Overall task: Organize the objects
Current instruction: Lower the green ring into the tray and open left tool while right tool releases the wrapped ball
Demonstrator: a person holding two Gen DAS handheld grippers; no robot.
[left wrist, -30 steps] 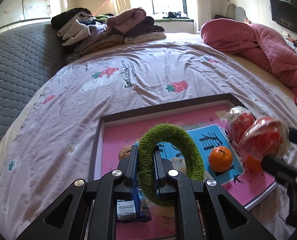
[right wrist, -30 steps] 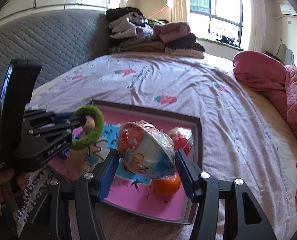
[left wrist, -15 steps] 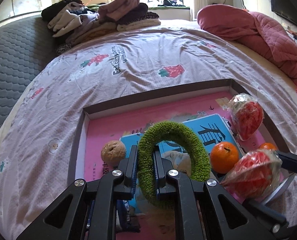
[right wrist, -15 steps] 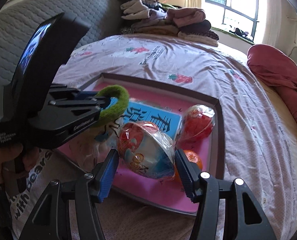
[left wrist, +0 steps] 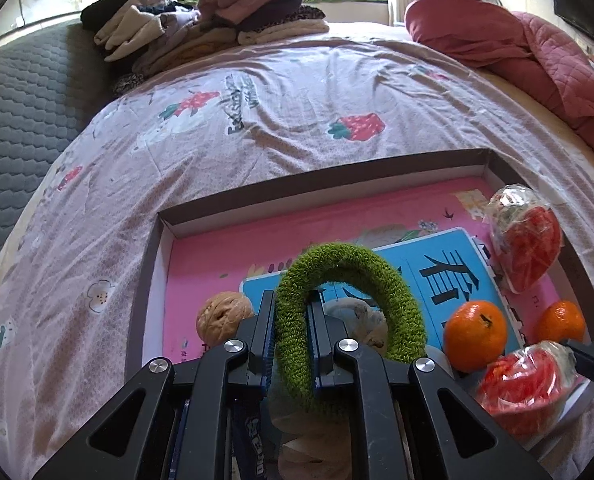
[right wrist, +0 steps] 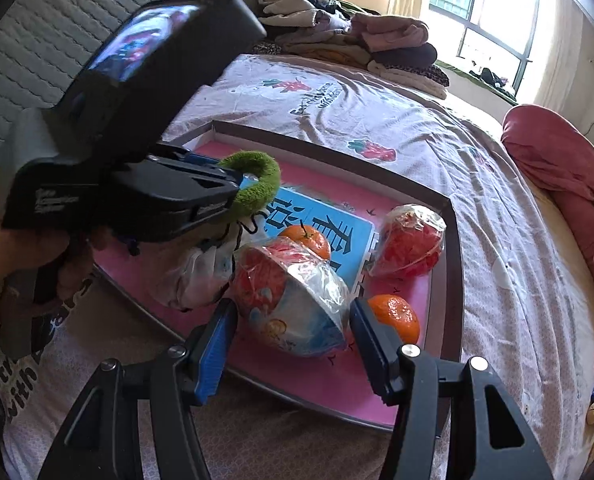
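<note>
Item: green ring (left wrist: 349, 320), clamped in the left gripper (left wrist: 291, 344), held above the tray (left wrist: 321, 184) near the walnut (left wrist: 225, 316).
Item: wrapped bowl (right wrist: 293, 300), low over the tray floor between the right gripper's (right wrist: 293, 336) spread jaws; whether the pads press it cannot be told.
Step, as judged: both items being set into the tray. Next: lower each, then release.
In the way: two oranges (right wrist: 395, 316), a second wrapped bowl (right wrist: 411, 240), a blue book (right wrist: 321, 228), a white bag (right wrist: 197, 276).
</note>
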